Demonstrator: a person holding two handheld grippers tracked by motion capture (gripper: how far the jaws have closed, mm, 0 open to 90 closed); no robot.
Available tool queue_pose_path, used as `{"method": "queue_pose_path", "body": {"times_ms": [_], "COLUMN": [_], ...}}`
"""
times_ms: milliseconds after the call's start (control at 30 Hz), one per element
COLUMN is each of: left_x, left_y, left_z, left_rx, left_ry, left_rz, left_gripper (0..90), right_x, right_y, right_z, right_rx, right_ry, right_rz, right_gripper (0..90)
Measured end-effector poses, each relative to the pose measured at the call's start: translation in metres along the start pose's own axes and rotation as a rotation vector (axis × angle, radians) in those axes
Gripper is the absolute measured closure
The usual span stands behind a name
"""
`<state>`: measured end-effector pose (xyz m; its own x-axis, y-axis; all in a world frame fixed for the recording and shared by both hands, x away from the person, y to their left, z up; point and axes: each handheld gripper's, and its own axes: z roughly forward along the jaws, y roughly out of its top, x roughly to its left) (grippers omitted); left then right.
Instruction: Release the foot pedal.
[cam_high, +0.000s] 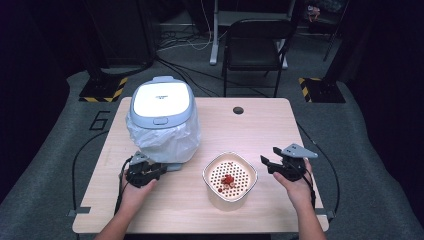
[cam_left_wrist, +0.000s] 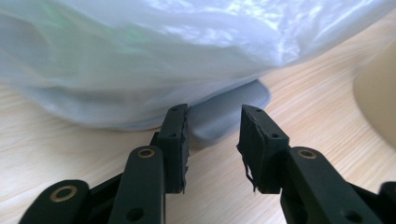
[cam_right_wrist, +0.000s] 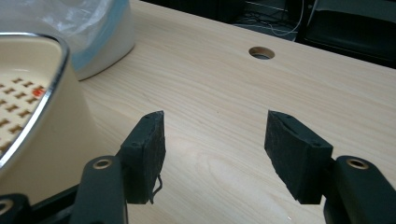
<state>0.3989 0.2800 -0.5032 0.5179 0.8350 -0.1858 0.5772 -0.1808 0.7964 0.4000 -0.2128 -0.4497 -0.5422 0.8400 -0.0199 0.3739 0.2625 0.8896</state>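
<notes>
While the bin's grey pedal (cam_left_wrist: 233, 114) pokes out under the bag-lined bin (cam_high: 162, 120) at the counter (cam_high: 260, 125) rear left, my left gripper (cam_left_wrist: 212, 135) is parted just before it, gripping nothing. My right gripper (cam_right_wrist: 215, 140) gapes empty beside the cream strainer bowl (cam_high: 230, 180).

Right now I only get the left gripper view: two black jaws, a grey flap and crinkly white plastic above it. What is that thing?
Observer: A pedal bin. The high view shows it shut, white on top, and your plastic is its liner bulging out below.
Operator: And the cream edge at my right?
Observer: A cream tub with a perforated insert; red scraps lie on it.
Operator: Where's the other gripper?
Observer: The right gripper is just right of the tub, jaws open, nothing between them.
</notes>
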Motion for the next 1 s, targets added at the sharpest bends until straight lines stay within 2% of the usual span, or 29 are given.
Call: {"method": "queue_pose_path", "body": {"times_ms": [167, 267, 333, 400, 500, 633, 767, 800, 867, 1000], "left_x": [0.013, 0.022, 0.029, 0.036, 0.044, 0.055, 0.062, 0.065, 0.067, 0.071], "left_y": [-0.001, -0.002, -0.001, -0.002, -0.006, -0.015, -0.023, -0.024, -0.027, -0.03], "left_z": [-0.01, -0.016, -0.02, -0.026, -0.035, -0.044, -0.05, -0.051, -0.051, -0.049], "left_rx": [-0.018, -0.038, -0.031, -0.03, -0.02, -0.008, -0.032, -0.037, -0.054, -0.057], "left_ry": [0.043, 0.063, 0.075, 0.085, 0.117, 0.145, 0.166, 0.171, 0.17, 0.181], "left_rz": [-0.013, -0.046, -0.086, -0.099, -0.096, -0.091, -0.108, -0.099, -0.117, -0.118], "left_gripper": [53.7, 49.8, 46.9, 45.8, 44.8, 44.6, 43.8, 43.5, 42.9, 41.5], "right_x": [-0.003, -0.006, -0.009, -0.011, -0.013, -0.014, -0.016, -0.017, -0.018, -0.02], "right_y": [-0.012, -0.017, -0.019, -0.022, -0.026, -0.031, -0.035, -0.036, -0.039, -0.043], "right_z": [0.005, 0.008, 0.008, 0.009, 0.01, 0.013, 0.017, 0.017, 0.019, 0.02], "right_rx": [0.022, 0.035, 0.042, 0.046, 0.052, 0.069, 0.08, 0.084, 0.092, 0.11], "right_ry": [-0.012, -0.008, 0.002, -0.004, 0.001, -0.005, -0.011, -0.01, -0.014, -0.023], "right_rz": [0.01, 0.03, 0.039, 0.046, 0.068, 0.071, 0.067, 0.065, 0.066, 0.076], "right_gripper": [37.5, 37.1, 36.9, 37.0, 37.2, 37.3, 37.5, 37.5, 37.4, 37.1]}}
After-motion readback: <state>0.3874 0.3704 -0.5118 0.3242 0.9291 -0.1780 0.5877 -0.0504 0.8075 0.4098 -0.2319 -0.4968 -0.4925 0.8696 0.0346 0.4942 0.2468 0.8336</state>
